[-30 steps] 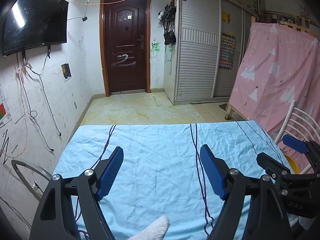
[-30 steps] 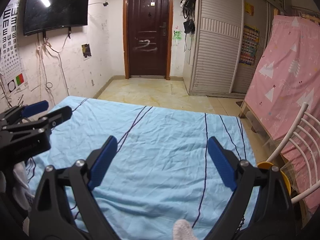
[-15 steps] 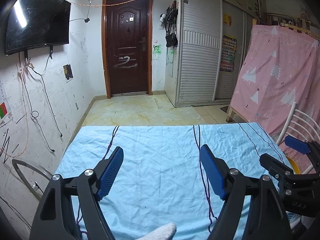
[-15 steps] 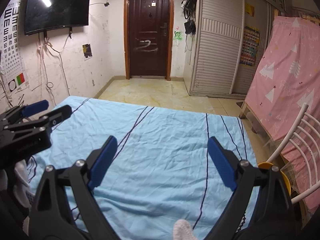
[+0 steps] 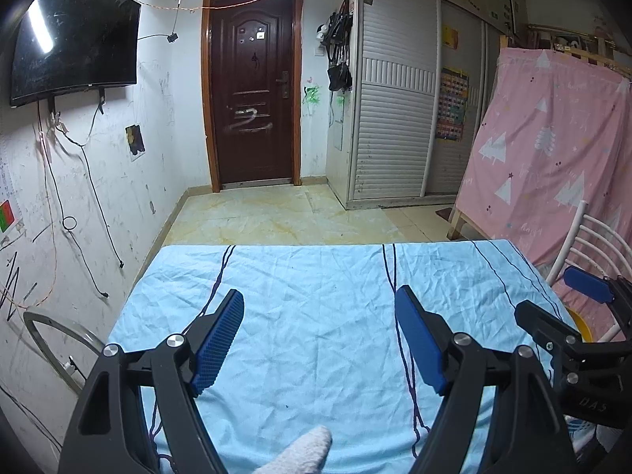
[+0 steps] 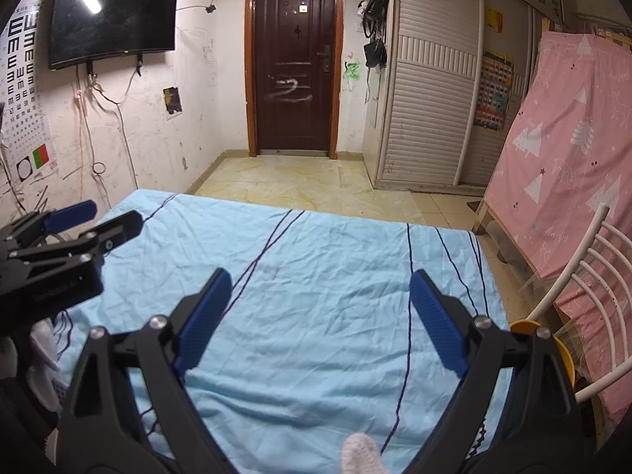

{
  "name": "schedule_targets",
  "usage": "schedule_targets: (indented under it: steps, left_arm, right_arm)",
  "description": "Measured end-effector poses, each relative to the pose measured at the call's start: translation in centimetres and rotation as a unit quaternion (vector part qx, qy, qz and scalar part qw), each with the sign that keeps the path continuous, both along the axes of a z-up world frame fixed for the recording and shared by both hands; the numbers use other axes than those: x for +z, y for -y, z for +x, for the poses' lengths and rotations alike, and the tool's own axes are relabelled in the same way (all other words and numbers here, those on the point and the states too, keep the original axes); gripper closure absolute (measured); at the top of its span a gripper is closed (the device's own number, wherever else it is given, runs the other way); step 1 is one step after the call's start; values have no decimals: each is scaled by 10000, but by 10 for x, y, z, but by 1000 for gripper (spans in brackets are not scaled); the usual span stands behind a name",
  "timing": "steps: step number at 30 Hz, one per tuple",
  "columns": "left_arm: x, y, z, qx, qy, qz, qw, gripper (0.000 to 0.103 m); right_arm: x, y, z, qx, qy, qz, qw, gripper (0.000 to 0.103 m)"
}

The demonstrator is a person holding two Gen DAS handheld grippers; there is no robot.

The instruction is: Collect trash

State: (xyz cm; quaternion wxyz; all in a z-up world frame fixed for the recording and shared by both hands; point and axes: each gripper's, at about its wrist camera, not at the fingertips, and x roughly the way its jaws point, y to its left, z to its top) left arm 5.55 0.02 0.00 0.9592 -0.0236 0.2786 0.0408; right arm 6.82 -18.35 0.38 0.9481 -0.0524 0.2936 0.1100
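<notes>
The left gripper hangs open and empty over a wrinkled light blue sheet; the right gripper shows at the right edge.

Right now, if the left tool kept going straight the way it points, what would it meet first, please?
Most likely the light blue sheet: the open left tool angles down at it with nothing between; exactly where is hard to judge.

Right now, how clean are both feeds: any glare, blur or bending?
Left wrist view: sharp, no blur; a tube light glares off the TV; the wardrobe bows near the dark corners. Right wrist view: equally sharp; same glare streak on the TV; the blue sheet is evenly lit.
</notes>
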Motion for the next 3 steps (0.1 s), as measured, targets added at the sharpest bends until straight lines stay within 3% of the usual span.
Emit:
schedule_targets:
  steps: [3]
  left_arm:
    - [-2, -1, 1, 15, -30, -19, 10000, 33]
  right_arm:
    - [0, 0, 0, 3, 0, -6, 10000, 15]
